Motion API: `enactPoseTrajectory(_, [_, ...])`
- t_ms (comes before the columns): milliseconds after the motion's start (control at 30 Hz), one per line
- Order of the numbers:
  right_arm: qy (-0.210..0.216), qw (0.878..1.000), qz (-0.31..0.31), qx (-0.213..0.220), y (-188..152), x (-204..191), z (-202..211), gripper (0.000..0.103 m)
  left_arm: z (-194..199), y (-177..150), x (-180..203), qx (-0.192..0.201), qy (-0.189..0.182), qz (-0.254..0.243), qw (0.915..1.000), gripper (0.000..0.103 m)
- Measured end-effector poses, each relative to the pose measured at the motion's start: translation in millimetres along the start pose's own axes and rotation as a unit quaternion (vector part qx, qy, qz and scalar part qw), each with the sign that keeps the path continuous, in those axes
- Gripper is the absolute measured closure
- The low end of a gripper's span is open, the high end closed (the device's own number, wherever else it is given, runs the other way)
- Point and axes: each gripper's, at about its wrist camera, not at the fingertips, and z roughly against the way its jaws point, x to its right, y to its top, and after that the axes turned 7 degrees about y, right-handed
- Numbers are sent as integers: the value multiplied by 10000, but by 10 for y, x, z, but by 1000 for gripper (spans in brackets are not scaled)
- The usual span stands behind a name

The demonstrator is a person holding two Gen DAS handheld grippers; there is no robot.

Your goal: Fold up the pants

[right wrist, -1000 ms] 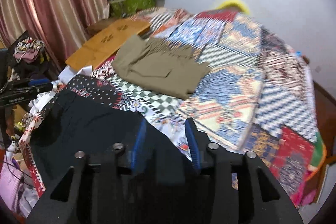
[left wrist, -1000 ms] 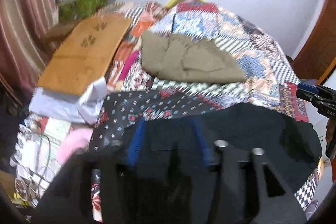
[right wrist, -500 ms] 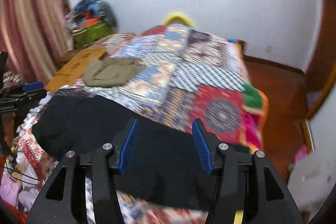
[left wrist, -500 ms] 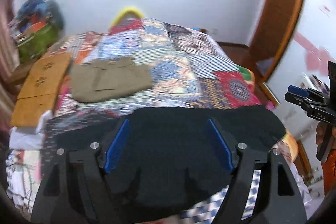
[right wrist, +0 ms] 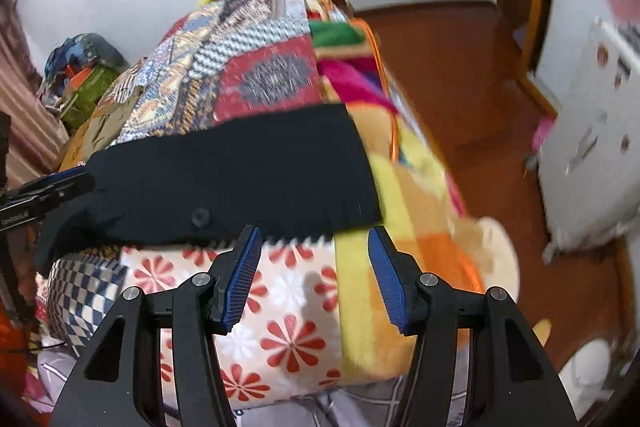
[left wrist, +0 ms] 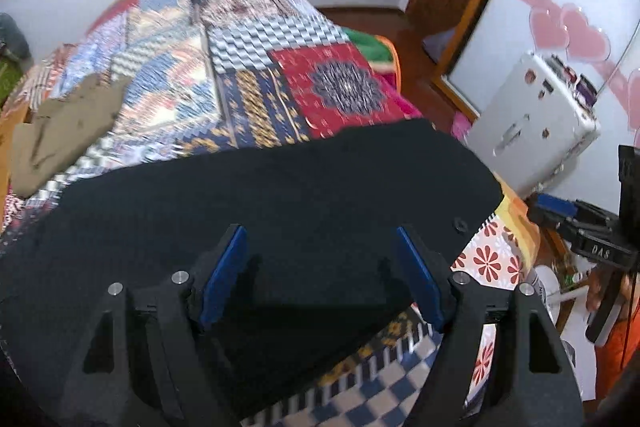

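Your left gripper hangs over the black pants, pads spread wide and gripping nothing; only this view shows the folded olive garment farther up the patchwork quilt. Your right gripper, part open and empty, sits just past the pants' hem over a fuzzy flowered blanket. Its view alone shows the wooden floor. No writing is legible.

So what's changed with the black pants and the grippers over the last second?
Both views swung from the bed's curtain side toward its door side. The left hand-held gripper and right hand-held gripper, narrow before, now stand open and empty. The black pants stay flat on the quilt; the khaki pants stay folded.
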Motion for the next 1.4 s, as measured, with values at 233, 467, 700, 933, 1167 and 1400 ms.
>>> enactPoseTrajectory(233, [470, 9977, -366, -310, -123, 140, -272, 51, -317, -68, 64, -381, 74, 60, 9992, 27])
enactPoseTrajectory(467, [650, 9962, -487, -319, -79, 145, -426, 48, -372, -94, 98, -385, 216, -66, 9990, 27])
enactPoseTrajectory(700, [938, 9904, -1017, -25, -52, 326, -412, 47, -414, -100, 127, -395, 283, -176, 9987, 27])
enactPoseTrajectory(933, [1125, 9842, -1349, 216, 26, 365, -386, 46, -420, -105, 126, -392, 283, -175, 9987, 27])
enactPoseTrajectory(1167, [1296, 9811, -1370, 438, 70, 339, -201, 46, -413, -63, 147, -457, 173, -218, 9986, 27])
enactPoseTrajectory(1400, [1134, 9827, -1381, 489, 89, 348, -215, 44, -480, 36, 399, -569, -109, -410, 9975, 27])
